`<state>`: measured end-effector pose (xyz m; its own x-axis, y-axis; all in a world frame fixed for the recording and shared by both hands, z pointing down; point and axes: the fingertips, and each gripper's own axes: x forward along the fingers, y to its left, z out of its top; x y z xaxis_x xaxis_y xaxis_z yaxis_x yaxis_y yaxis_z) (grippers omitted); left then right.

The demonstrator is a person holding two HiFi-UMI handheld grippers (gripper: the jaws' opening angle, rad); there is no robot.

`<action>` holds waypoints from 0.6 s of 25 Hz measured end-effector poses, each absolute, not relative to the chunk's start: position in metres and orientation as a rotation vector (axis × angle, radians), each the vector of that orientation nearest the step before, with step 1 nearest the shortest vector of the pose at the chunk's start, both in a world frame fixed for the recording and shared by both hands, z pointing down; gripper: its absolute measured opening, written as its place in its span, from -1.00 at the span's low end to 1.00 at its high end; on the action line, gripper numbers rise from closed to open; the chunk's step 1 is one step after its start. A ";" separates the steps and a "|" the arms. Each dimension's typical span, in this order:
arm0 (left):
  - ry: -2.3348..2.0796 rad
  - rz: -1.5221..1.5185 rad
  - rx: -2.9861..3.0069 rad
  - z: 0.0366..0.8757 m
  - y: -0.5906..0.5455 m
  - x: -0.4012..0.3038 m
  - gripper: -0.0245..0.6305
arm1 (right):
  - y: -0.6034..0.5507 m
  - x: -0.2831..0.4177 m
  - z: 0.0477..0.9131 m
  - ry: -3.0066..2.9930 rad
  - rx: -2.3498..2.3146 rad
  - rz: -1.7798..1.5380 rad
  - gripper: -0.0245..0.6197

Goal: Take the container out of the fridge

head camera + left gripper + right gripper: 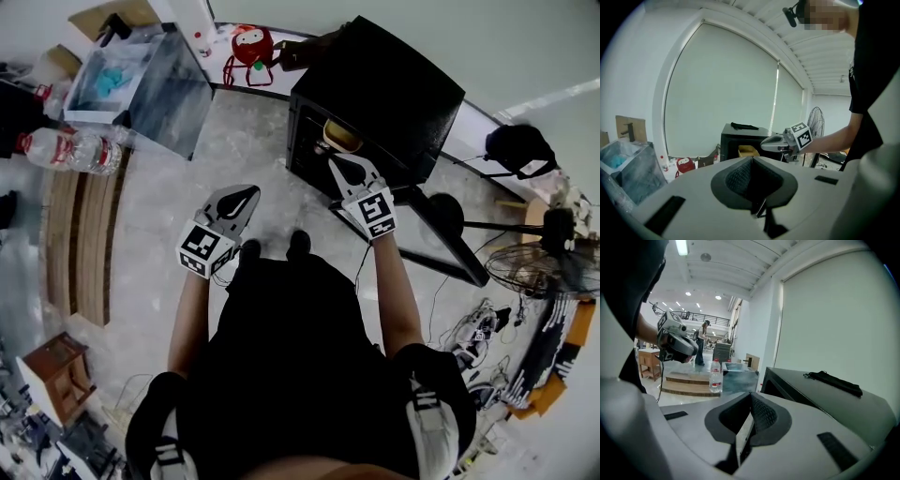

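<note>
Head view: left hand-held gripper (247, 193) and right hand-held gripper (336, 162) closed, empty, near fridge (394, 84)

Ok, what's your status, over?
Left hand-held gripper shut, empty. Right hand-held gripper shut, empty, at the fridge opening. Yellow container inside, untouched. Path looks clear.

Water bottle (73, 149) standing by wooden platform (82, 246); clear plastic bin (155, 80) sitting near it; red plush toy (251, 44) resting by the wall; pedestal fan (548, 267) standing at right, cables (473, 330) trailing beside it; small wooden table (56, 370) sitting lower left
</note>
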<state>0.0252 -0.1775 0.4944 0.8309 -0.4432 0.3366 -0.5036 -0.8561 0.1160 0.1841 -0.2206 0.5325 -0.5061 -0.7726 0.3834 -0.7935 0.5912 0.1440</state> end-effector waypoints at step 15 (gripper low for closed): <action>-0.873 0.452 2.754 0.497 -0.180 0.015 -0.86 | -0.251 0.201 0.579 -2.287 1.208 -0.020 -0.73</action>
<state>0.0155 -0.1802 0.4975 0.7767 -0.5221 0.3524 -0.5889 -0.8004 0.1119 0.2010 -0.2511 0.5791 -0.4461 -0.7680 0.4595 -0.7597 0.5964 0.2593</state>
